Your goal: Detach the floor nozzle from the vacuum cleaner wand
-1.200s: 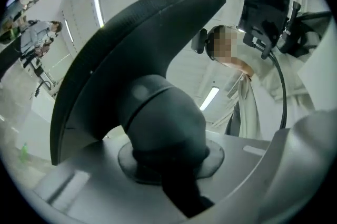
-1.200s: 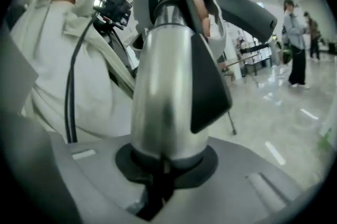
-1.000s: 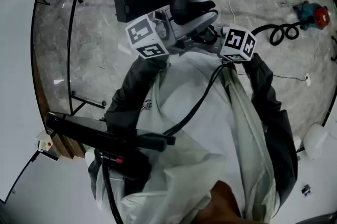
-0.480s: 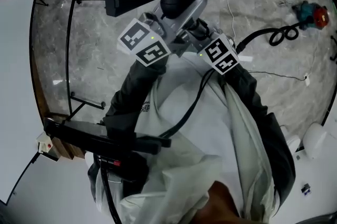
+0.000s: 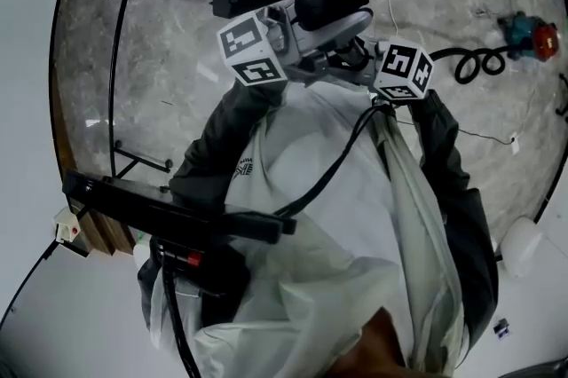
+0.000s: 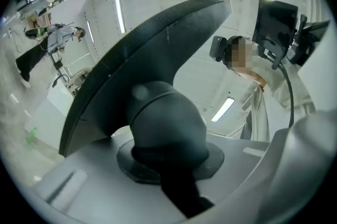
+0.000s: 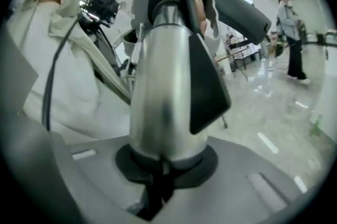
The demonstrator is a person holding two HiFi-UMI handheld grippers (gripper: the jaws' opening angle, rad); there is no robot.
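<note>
Separation step: left tongs clamp the black plastic floor nozzle by its neck, right tongs clamp the silver metal wand. The parts look joined. Next, pull straight apart.

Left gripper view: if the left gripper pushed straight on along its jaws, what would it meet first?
The floor nozzle: its dark rounded neck already sits clamped between the jaws of the left gripper, with the wide head right behind it.
</note>
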